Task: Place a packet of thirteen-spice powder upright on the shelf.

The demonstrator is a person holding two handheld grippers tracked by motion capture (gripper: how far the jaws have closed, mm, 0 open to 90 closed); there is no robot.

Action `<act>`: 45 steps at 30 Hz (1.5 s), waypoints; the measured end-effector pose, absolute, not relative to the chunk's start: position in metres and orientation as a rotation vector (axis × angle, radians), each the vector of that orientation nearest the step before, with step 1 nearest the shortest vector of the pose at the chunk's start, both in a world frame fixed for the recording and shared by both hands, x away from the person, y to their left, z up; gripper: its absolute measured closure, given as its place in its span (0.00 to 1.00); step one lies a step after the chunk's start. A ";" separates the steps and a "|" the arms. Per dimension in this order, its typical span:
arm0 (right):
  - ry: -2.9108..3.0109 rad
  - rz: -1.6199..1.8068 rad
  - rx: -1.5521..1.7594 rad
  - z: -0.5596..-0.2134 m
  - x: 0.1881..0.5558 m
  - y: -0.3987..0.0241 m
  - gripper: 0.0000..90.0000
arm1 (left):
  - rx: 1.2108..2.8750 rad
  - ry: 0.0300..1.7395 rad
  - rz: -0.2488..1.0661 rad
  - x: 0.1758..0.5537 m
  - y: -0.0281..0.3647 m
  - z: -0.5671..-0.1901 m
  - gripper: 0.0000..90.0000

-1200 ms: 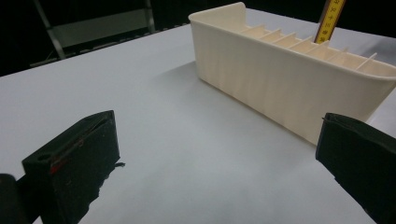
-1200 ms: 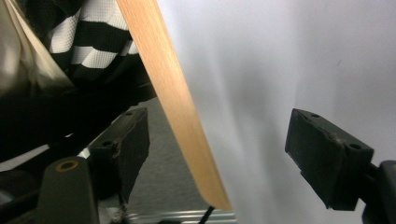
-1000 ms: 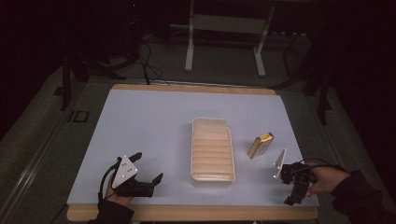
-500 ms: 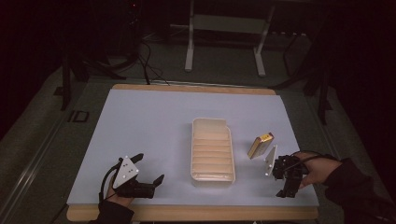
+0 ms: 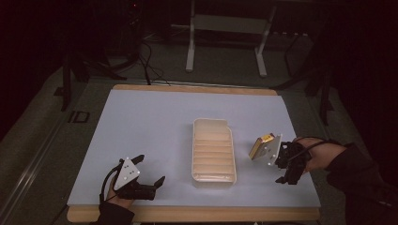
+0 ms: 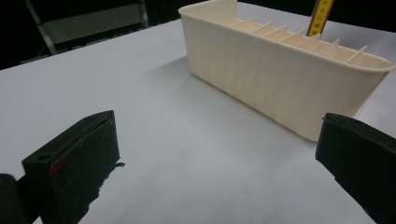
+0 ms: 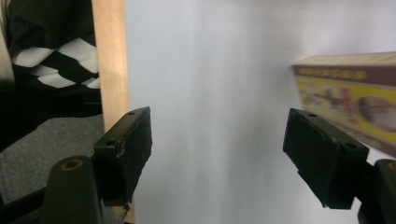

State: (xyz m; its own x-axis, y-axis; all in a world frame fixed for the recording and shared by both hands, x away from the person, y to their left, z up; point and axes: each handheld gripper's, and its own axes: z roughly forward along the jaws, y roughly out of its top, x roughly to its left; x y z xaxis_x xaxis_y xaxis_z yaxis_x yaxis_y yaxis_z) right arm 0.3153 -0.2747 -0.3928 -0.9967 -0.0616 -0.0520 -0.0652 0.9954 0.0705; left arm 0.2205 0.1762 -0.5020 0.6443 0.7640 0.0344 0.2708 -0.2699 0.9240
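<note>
Worktop: pale blue-white rectangular worktop with a light wooden edge; its near right corner is partly covered by a dark sleeve.
Tray: cream ribbed plastic tray with cross dividers, mid-worktop toward the near edge; its floor is hard to make out.
Box: small yellow and brown printed cardboard box, right of the tray near the right edge, partly hidden by a grey plate; the print is too blurred to read.
Left gripper: near the left corner of the near edge, jaws wide apart, nothing between them.
Right gripper: just beside the box, jaws apart after just closing slightly, bare worktop between them; box cut off at right.
</note>
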 end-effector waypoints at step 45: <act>3.018 0.115 -0.176 -0.404 0.413 -0.264 0.61 | 1.851 0.829 0.576 0.220 0.177 -0.504 0.00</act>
